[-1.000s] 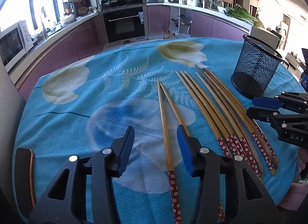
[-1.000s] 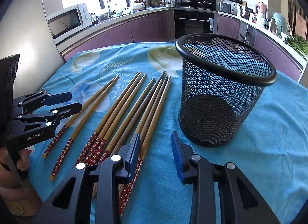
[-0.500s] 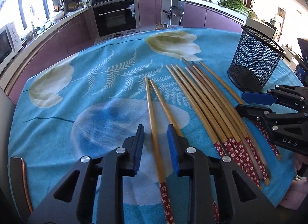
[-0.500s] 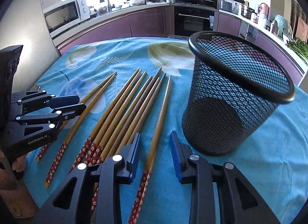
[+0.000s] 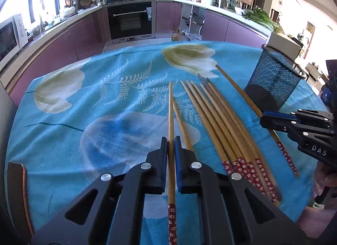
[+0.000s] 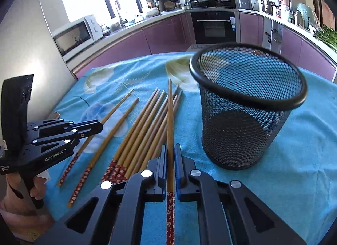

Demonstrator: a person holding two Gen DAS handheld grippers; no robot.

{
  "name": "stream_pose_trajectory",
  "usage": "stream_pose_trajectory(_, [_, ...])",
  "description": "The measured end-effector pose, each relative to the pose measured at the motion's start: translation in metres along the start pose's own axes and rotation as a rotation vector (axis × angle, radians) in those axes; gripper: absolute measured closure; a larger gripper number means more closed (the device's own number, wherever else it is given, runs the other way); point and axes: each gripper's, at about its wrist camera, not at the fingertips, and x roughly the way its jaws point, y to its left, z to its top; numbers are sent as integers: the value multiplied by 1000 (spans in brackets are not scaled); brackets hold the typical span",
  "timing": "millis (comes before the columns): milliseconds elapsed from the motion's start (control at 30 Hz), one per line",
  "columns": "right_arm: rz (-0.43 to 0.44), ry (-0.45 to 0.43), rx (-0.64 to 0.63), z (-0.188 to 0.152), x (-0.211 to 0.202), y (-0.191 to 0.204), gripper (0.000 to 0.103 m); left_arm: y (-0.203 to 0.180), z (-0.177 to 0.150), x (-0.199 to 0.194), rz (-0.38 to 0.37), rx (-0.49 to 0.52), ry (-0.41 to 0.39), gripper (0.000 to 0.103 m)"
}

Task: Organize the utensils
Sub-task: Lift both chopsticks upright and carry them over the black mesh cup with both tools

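Several wooden chopsticks (image 5: pixel 221 123) with red flowered ends lie side by side on the blue cloth. My left gripper (image 5: pixel 171 146) is closing, and its pads press on the leftmost chopstick (image 5: pixel 170 108); a second loose chopstick (image 5: pixel 182 123) lies just to its right. My right gripper (image 6: pixel 171 152) is closing too, pads pressed on one chopstick (image 6: pixel 170 114) that points forward over the bunch (image 6: pixel 143 131). The black mesh holder (image 6: pixel 246 118) stands upright to the right of it. Each gripper shows in the other's view: the left gripper (image 6: pixel 94 128), the right gripper (image 5: pixel 265 119).
The blue flowered tablecloth (image 5: pixel 105 101) covers a round table. A chair back (image 5: pixel 16 186) stands at its near left edge. A hand (image 6: pixel 19 194) holds the left gripper's handle. Purple kitchen cabinets, an oven (image 5: pixel 130 19) and a microwave (image 6: pixel 73 34) stand beyond the table.
Both grippers went from open to shut, each on one chopstick. The right gripper's chopstick has swung out of the bunch, its tip now nearer the holder.
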Motion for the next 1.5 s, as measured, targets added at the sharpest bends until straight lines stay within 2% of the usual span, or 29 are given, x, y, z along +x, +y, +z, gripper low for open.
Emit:
stream_pose_trajectory(233, [122,-83,21,8,-38,-1,97,-5,11,-53,-115,7,-99,96])
stream_pose_trajectory(433, [159,-177,4,16,-72,0,97,-12,20,-104,-213,32,-198,96])
stream_pose_trajectory(533, [165,-229,-11,23,-87,0,97,-13,26,-127,-282,29,-247,96])
stream_pose_trajectory(633, [170,-273,-22,31,-99,-2,97,-15,35,-142,-301,27,-299,96])
stream_pose_trajectory(800, [156,-329,-37,45,-117,-11,97,-24,63,-153,-355,17,-367,96])
stream_pose_trajectory(1033, [87,-398,-54,68,-138,-30,97,-61,109,-159,-407,59,-448,96])
stream_pose_trajectory(1233, [28,-401,-54,81,-133,-49,97,-97,134,-141,-420,95,-446,96])
stream_pose_trajectory(1333, [-12,-383,-57,79,-125,-54,97,-117,134,-126,-386,126,-401,96])
stream_pose_trajectory(1500, [-27,-307,-55,75,-103,-62,97,-134,127,-81,-376,155,-299,96])
